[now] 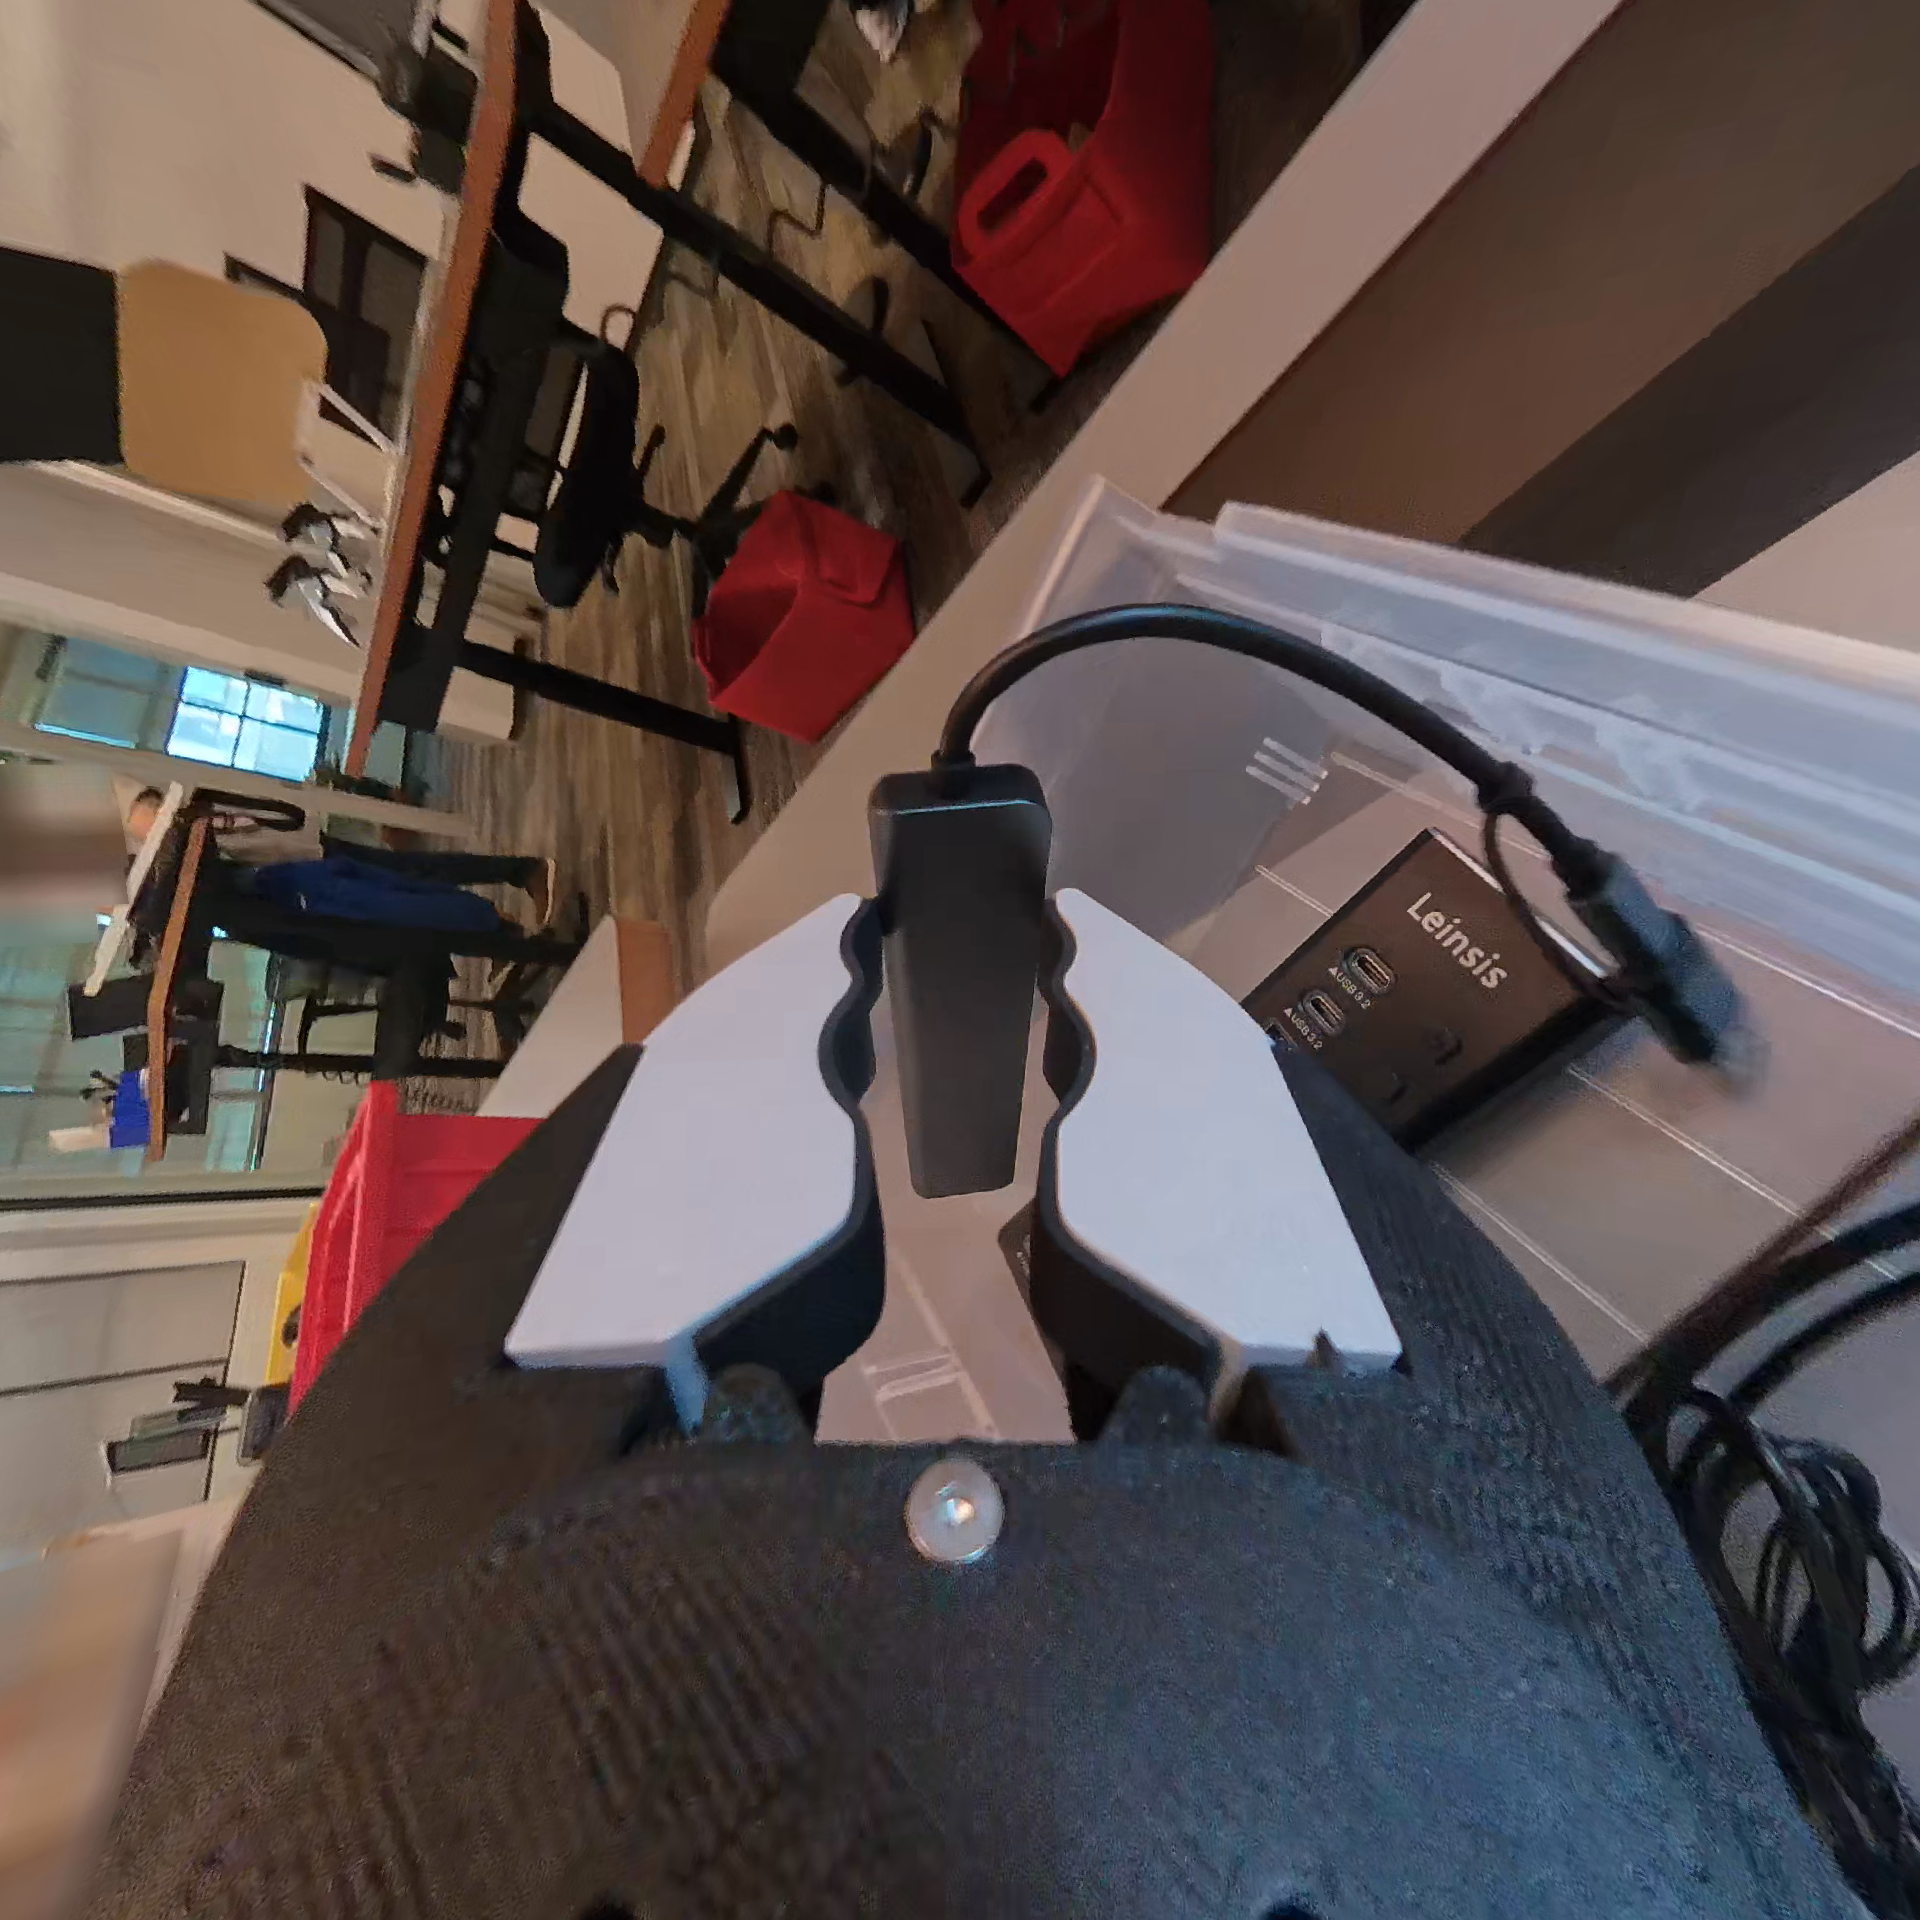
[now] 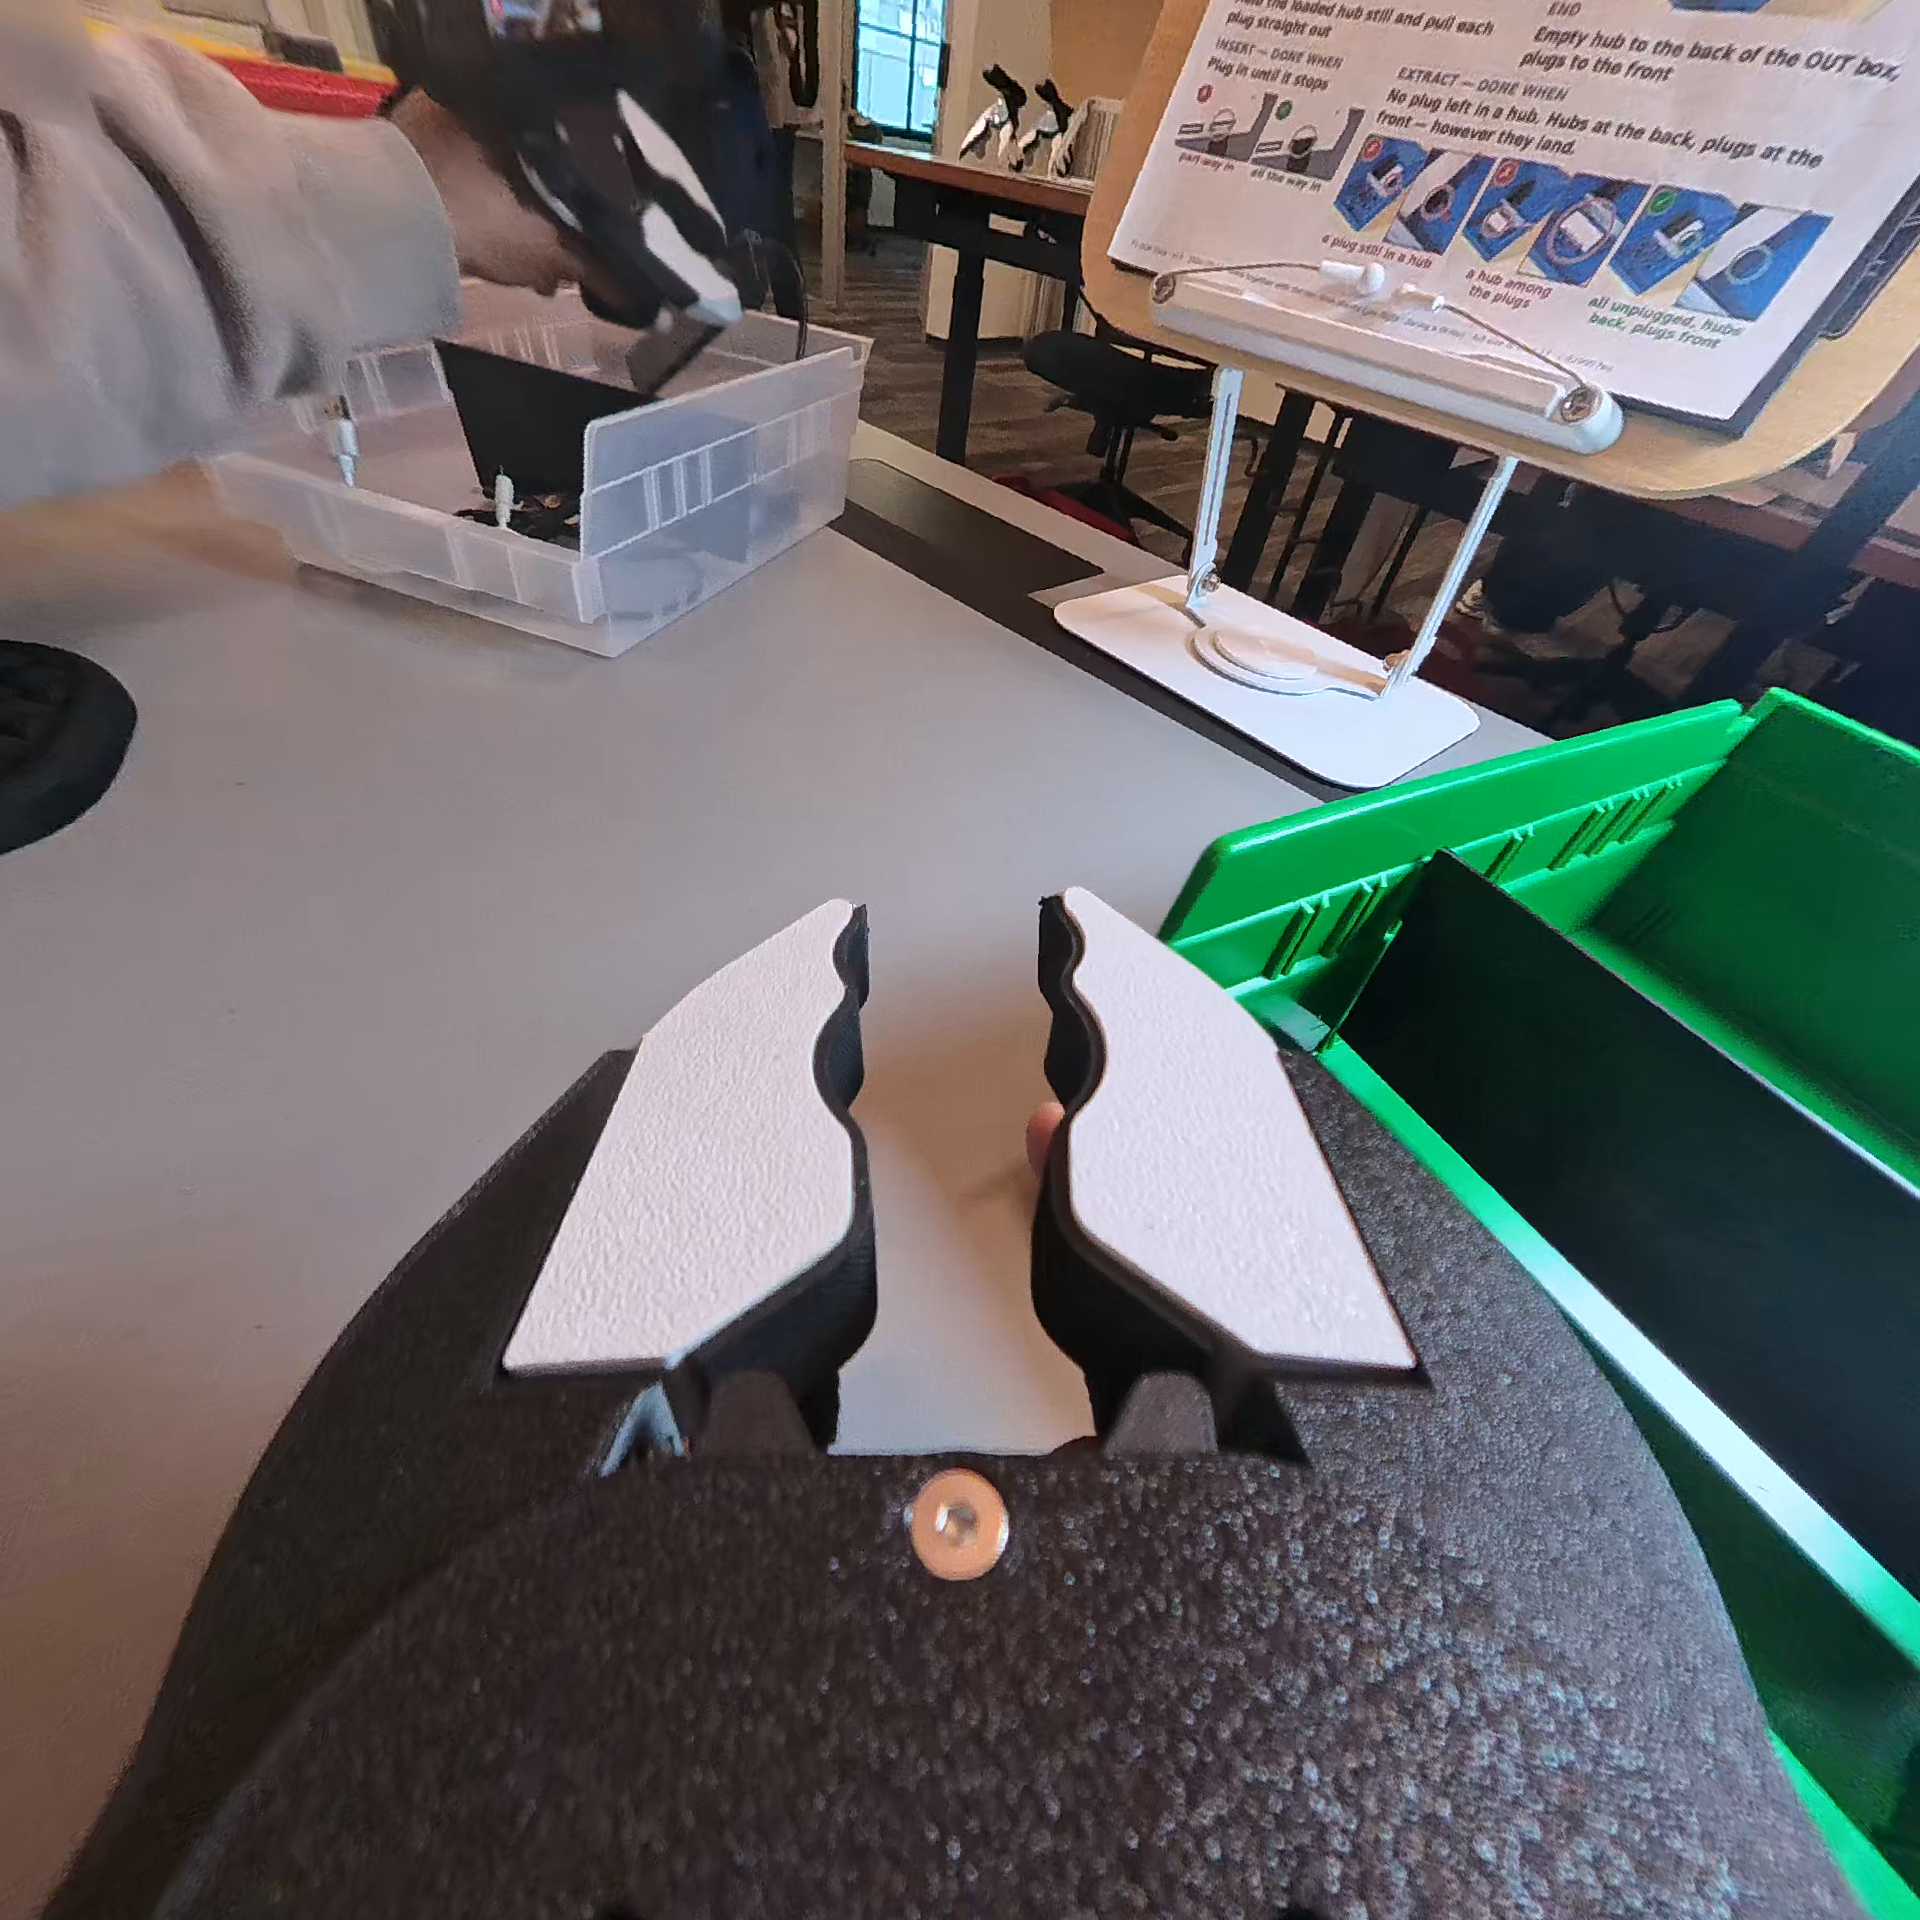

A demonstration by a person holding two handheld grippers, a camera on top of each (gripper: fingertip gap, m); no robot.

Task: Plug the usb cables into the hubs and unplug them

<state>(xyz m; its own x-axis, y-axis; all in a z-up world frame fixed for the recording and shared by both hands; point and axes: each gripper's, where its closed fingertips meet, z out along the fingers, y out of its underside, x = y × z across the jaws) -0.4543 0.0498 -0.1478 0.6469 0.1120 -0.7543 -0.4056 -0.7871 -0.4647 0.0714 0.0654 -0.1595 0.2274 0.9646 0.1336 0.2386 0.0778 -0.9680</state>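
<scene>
My left gripper (image 1: 956,914) is shut on a slim black usb hub (image 1: 951,1049), held above a clear plastic bin (image 1: 1558,644). The hub's short black cable (image 1: 1195,623) curls right and ends in a blurred plug (image 1: 1673,977) that hangs free. A second, wider black hub (image 1: 1423,997) with several ports lies in the bin. My right gripper (image 2: 954,925) is open and empty, low over the grey table (image 2: 520,883). In the right wrist view the left gripper (image 2: 675,281) shows far off, blurred, over the clear bin (image 2: 717,468).
A green bin (image 2: 1455,821) with a black divider (image 2: 1621,1049) stands just right of my right gripper. A white stand (image 2: 1278,686) holding an instruction sheet (image 2: 1507,156) is at the table's far edge. Loose black cables (image 1: 1787,1538) lie in the clear bin's near part. Some 55 cm of space lies between my two pairs of fingers.
</scene>
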